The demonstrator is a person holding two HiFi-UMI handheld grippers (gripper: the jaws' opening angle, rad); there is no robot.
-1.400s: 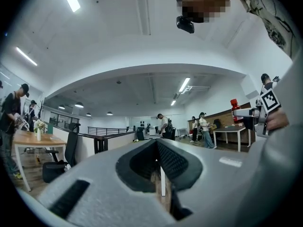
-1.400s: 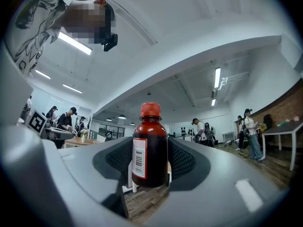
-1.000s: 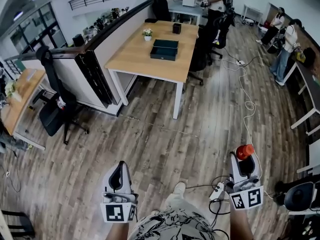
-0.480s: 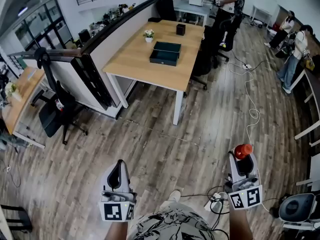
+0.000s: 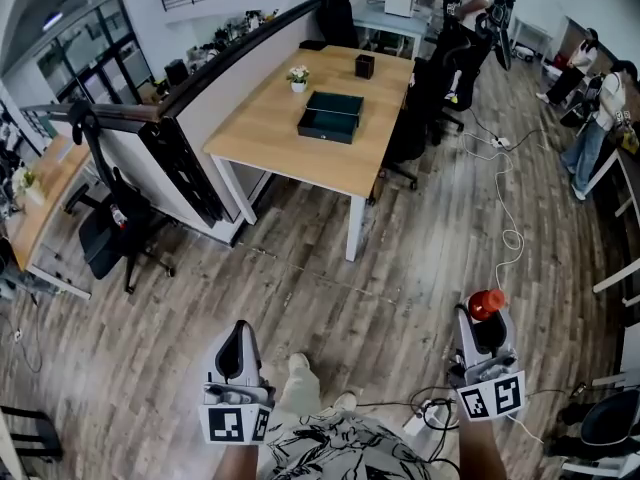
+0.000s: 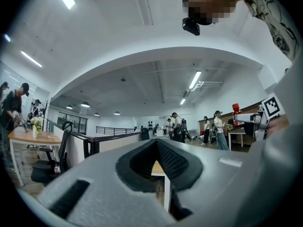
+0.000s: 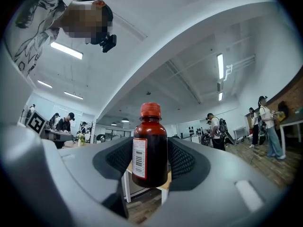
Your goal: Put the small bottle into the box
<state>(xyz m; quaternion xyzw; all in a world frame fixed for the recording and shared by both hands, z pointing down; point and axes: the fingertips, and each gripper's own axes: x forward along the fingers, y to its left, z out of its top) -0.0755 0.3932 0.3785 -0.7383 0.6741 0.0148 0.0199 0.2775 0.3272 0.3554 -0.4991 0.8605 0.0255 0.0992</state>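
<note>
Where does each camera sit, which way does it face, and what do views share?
Head view: on the person's head, looking steeply down at wood-plank floor and light wooden table; left gripper, right gripper, patterned shirt and a shoe show.
Left gripper view: rides the left gripper, looking forward toward the table; its shut, empty jaws show.
Right gripper view: rides the right gripper, looking likewise; its jaws clamp the small brown red-capped bottle.
Shared: that bottle appears in all three.

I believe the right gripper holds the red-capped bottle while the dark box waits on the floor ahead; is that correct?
Not quite: the box sits on the wooden table, not the floor, as the head view shows. The right gripper does hold the bottle.
</note>
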